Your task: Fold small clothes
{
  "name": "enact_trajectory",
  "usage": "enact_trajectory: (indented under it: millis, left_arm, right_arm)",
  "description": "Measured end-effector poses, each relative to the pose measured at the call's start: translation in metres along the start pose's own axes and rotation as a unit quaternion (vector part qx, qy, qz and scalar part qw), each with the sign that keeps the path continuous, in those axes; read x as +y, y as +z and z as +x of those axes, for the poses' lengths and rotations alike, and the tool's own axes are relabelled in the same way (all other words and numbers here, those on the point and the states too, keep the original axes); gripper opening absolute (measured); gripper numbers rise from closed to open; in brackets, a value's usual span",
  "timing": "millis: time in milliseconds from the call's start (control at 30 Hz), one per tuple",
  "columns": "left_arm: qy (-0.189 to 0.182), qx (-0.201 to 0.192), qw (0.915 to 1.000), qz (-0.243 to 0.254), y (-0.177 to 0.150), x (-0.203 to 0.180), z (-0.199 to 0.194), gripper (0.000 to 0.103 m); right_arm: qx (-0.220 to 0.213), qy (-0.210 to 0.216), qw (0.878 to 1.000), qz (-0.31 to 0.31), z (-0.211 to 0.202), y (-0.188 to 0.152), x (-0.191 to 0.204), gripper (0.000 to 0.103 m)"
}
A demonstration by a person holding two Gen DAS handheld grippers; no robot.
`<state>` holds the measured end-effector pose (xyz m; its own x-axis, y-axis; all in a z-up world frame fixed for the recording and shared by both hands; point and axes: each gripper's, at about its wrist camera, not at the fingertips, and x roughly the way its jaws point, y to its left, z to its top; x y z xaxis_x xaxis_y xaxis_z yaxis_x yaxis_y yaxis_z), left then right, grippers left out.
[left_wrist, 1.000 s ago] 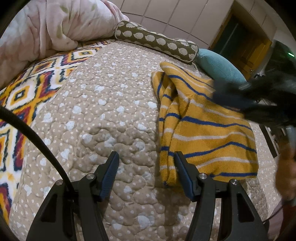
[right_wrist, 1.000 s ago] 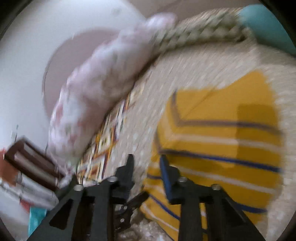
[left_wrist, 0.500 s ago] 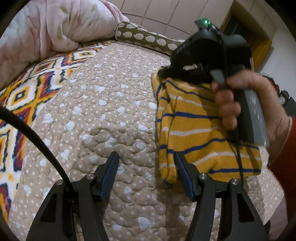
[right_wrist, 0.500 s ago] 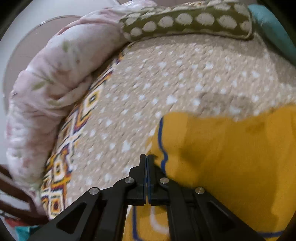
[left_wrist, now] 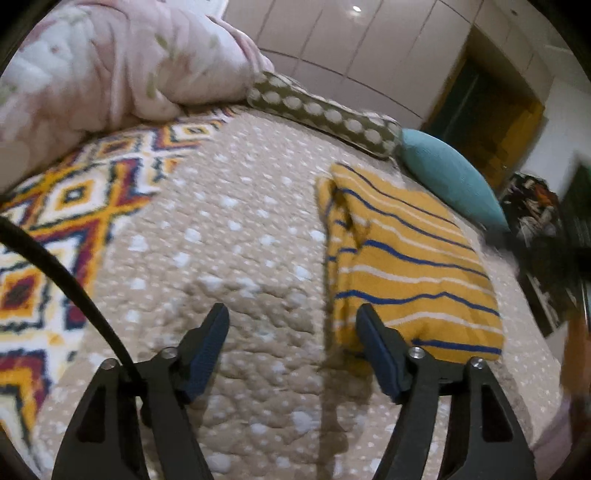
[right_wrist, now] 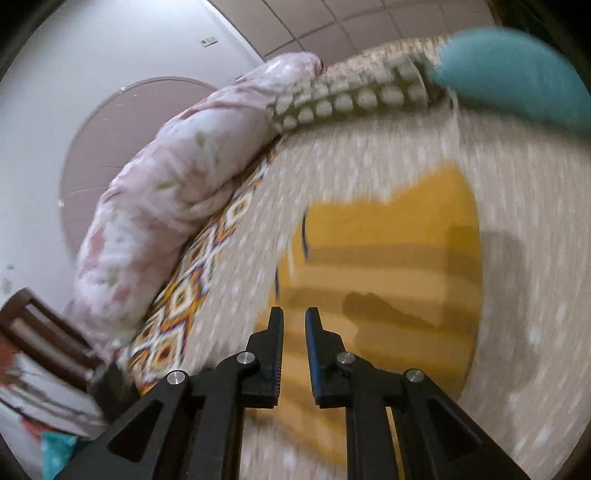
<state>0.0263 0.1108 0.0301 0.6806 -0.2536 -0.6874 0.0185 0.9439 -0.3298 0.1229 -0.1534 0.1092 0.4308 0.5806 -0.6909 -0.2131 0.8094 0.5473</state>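
Warm indoor light from overhead, with a ceiling spot (left_wrist: 356, 8) glaring above. Motion blur smears the right wrist view; the left is sharper, softening rightward. Gripper shadows fall on the quilt (left_wrist: 258, 258) and yellow garment (right_wrist: 388, 266) ahead of the fingers. Fisheye edges curve, darkening.

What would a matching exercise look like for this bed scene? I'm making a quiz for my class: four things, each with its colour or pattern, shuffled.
Things:
1. folded sweater
2. bolster
3. cushion
4. bunched comforter

Looks:
A. plain teal
B. olive with pale spots
C. pale pink with floral print
D. yellow with blue and white stripes

Pairs: 1-D, 2-B, 3-A, 4-C
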Motion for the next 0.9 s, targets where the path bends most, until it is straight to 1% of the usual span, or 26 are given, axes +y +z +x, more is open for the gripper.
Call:
enact_trajectory:
  millis: [33,67,133,167,200,233,300,333,400,467,533,567,633,700,733,767,800,900]
  left_arm:
    - [0.013,-0.001,0.9999,-0.001,0.000,0.002,0.001,0.072]
    - [0.021,0.001,0.9998,-0.002,0.000,0.004,0.002,0.072]
    - [0.034,0.012,0.9993,-0.012,0.000,0.010,0.008,0.072]
    - [0.036,0.018,0.9990,-0.021,0.000,0.015,0.011,0.072]
    - [0.034,0.022,0.9988,-0.028,0.000,0.018,0.013,0.072]
    - [0.033,0.024,0.9987,-0.032,0.000,0.020,0.014,0.071]
    - [0.037,0.025,0.9985,-0.030,0.000,0.021,0.016,0.071]
    - [0.043,0.026,0.9984,-0.025,0.000,0.019,0.017,0.072]
    - [0.059,0.028,0.9978,-0.010,-0.002,0.012,0.019,0.072]
    - [0.069,0.027,0.9973,0.002,-0.003,0.008,0.020,0.072]
    - [0.066,0.024,0.9976,-0.002,-0.003,0.009,0.018,0.072]
    - [0.060,0.021,0.9979,-0.009,-0.003,0.011,0.016,0.072]
    - [0.049,0.016,0.9982,-0.030,-0.002,0.019,0.011,0.072]
    - [0.048,0.010,0.9977,-0.047,0.001,0.027,0.007,0.072]
    - [0.051,0.007,0.9973,-0.052,0.002,0.031,0.006,0.072]
    - [0.051,0.005,0.9970,-0.057,0.004,0.034,0.004,0.072]
    - [0.050,0.005,0.9967,-0.063,0.005,0.038,0.003,0.072]
    - [0.044,0.008,0.9959,-0.079,0.008,0.046,0.002,0.072]
  right_arm:
    - [0.008,0.007,1.000,0.012,0.000,-0.017,-0.009,0.013]
    - [0.017,0.004,1.000,0.025,0.002,-0.037,-0.022,0.013]
    - [0.024,-0.010,0.999,0.047,0.003,-0.062,-0.042,0.013]
    - [0.025,-0.011,0.997,0.068,0.003,-0.075,-0.058,0.008]
    - [0.023,-0.011,0.996,0.085,0.001,-0.084,-0.070,0.005]
    - [0.017,-0.002,0.995,0.102,-0.004,-0.091,-0.080,0.001]
    - [0.000,0.010,0.992,0.127,-0.018,-0.096,-0.087,0.002]
    - [-0.011,0.010,0.993,0.121,-0.026,-0.095,-0.081,0.011]
    - [-0.031,0.012,0.996,0.078,-0.037,-0.086,-0.054,0.012]
    - [-0.034,0.029,0.998,0.046,-0.035,-0.078,-0.030,0.012]
    - [-0.024,0.056,0.998,0.025,-0.021,-0.069,-0.008,0.012]
    - [-0.013,0.068,0.997,0.018,-0.006,-0.064,0.002,0.012]
    - [0.002,0.068,0.998,0.019,0.019,-0.061,0.010,0.012]
    - [0.038,0.071,0.996,0.048,0.060,-0.063,0.007,0.012]
    - [0.068,0.086,0.991,0.075,0.084,-0.070,0.002,0.012]
    - [0.082,0.097,0.988,0.088,0.096,-0.076,-0.001,0.007]
    - [0.089,0.112,0.985,0.099,0.106,-0.082,-0.003,0.006]
    - [0.093,0.126,0.983,0.092,0.099,-0.081,0.001,0.008]
